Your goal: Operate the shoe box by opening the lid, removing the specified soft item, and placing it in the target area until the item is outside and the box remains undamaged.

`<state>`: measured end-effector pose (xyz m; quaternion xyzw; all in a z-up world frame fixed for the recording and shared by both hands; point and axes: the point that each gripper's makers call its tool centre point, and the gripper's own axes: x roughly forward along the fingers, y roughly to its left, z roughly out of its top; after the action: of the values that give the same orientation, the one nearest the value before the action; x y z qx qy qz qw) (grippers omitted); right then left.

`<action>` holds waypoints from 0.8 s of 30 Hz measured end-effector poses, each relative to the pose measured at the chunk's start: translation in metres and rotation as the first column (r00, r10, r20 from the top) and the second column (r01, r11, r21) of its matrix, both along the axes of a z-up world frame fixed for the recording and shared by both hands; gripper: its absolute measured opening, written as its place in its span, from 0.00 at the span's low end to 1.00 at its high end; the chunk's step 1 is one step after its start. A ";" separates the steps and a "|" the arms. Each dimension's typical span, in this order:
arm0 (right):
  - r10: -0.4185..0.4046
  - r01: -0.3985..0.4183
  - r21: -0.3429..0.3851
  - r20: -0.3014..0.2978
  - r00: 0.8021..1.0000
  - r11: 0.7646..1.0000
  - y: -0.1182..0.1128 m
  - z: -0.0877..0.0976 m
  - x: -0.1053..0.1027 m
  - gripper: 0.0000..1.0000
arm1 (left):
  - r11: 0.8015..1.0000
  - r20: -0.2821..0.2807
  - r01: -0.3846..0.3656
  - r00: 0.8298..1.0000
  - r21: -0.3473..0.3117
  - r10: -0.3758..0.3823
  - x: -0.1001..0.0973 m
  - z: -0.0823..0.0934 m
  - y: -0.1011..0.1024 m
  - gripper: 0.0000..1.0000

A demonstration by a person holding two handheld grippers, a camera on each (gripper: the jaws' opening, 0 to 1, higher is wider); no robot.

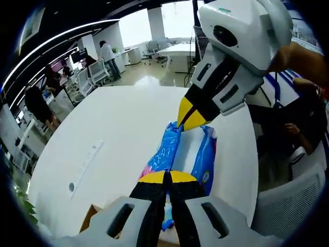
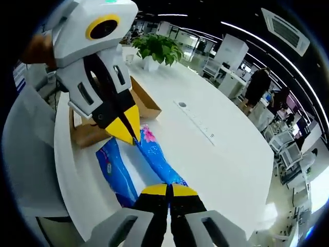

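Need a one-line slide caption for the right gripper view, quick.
Two claws, right and left, pinch opposite ends of a blue pack above the white table, cardboard box behind.

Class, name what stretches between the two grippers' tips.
The blue soft pack, held taut between left gripper and right gripper, seen in both views.
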<state>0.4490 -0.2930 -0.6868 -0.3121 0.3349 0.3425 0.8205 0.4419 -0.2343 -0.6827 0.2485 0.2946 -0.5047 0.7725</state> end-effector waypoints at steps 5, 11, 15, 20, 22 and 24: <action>-0.016 0.016 -0.010 0.000 1.000 1.000 -0.015 -0.007 0.005 0.00 | 1.000 -0.005 0.011 1.000 -0.017 -0.011 0.004 -0.005 -0.015 0.00; -0.018 0.018 -0.043 0.001 1.000 0.999 -0.030 -0.016 0.010 0.00 | 0.999 -0.023 0.019 1.000 -0.034 -0.020 0.007 -0.014 -0.030 0.00; -0.016 0.016 -0.066 0.000 1.000 0.998 -0.041 -0.020 0.013 0.00 | 0.998 -0.044 0.030 0.998 -0.056 -0.032 0.008 -0.021 -0.040 0.00; -0.010 0.010 -0.090 -0.004 1.000 0.996 -0.049 -0.025 0.013 0.00 | 0.997 -0.046 0.046 0.998 -0.057 -0.049 0.010 -0.030 -0.051 0.00; -0.011 0.010 -0.096 -0.010 1.000 0.995 -0.053 -0.029 0.013 0.00 | 0.997 -0.051 0.051 0.997 -0.060 -0.054 0.011 -0.033 -0.055 0.00; -0.013 0.011 -0.100 -0.015 1.000 0.995 -0.056 -0.031 0.014 0.00 | 0.996 -0.054 0.058 0.997 -0.062 -0.062 0.012 -0.036 -0.059 0.00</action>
<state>0.4628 -0.3487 -0.7178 -0.3477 0.3600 0.3228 0.8033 0.4543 -0.2937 -0.7190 0.2198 0.2933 -0.5430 0.7555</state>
